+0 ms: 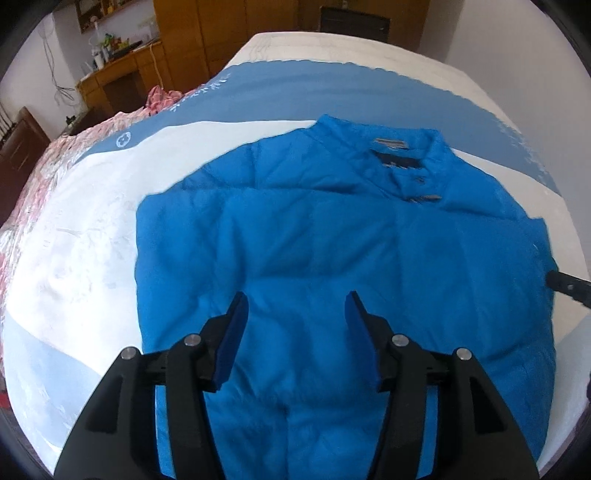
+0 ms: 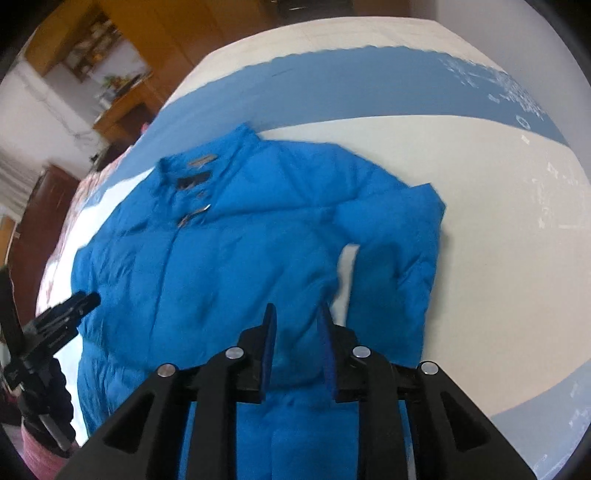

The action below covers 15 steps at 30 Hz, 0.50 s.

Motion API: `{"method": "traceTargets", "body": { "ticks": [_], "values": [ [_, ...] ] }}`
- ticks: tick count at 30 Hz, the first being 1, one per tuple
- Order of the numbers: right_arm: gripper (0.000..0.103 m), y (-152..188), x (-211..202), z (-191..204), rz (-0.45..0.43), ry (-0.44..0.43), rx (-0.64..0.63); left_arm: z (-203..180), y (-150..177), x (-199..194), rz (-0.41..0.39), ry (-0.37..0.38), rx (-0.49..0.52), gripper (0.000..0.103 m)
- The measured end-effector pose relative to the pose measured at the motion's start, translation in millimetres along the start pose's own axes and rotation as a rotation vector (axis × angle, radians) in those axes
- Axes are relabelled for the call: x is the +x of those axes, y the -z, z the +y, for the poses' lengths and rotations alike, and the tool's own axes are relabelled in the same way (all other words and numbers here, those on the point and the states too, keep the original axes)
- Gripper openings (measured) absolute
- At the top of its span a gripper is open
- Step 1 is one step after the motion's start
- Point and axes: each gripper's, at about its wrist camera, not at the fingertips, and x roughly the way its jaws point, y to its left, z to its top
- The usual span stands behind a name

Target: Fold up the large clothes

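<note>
1. The left tongs (image 1: 295,299) stand wide open above the lower front of the blue puffer jacket (image 1: 332,258), their blue-padded fingers (image 1: 236,332) spread well apart with nothing between them but the fabric below; whether the tips touch the cloth cannot be told
2. The right tongs (image 2: 295,314) are partly open, with a narrower gap than the left pair, and hover over the jacket's lower right side near the armpit; no fold of cloth is seen pinched between the pads (image 2: 269,339)
3. In the left wrist view the tip of the right tongs (image 1: 569,286) shows at the jacket's right edge, and in the right wrist view the left tongs (image 2: 70,308) show as a black tool at the jacket's left edge, held by a dark-gloved hand (image 2: 44,391)
4. The jacket (image 2: 221,258) lies face up and spread flat on the bed, collar (image 2: 207,155) pointing away from the tongs, front closed, with small metal fastenings (image 2: 197,212) below the collar
5. One sleeve (image 2: 399,266) lies bent down alongside the body, a strip of sheet showing between them
6. The bed carries a white and blue sheet (image 1: 92,240), with a pink patterned cover (image 1: 37,177) along its left side
7. Beyond the bed stand a wooden cabinet (image 1: 122,81) with clutter on top and tall wooden wardrobes (image 1: 229,26)
</note>
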Motion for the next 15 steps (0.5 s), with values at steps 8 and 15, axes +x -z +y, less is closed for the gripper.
{"method": "traceTargets", "body": {
  "ticks": [8, 15],
  "values": [
    [0.02, 21.0, 44.4, 3.9, 0.068, 0.006, -0.013, 0.0, 19.0, 32.9, 0.067, 0.002, -0.002, 0.056],
    [0.023, 37.8, 4.3, 1.3, 0.009, -0.012, -0.022, 4.5, 21.8, 3.3, 0.043, -0.008, -0.007, 0.054]
  ]
}}
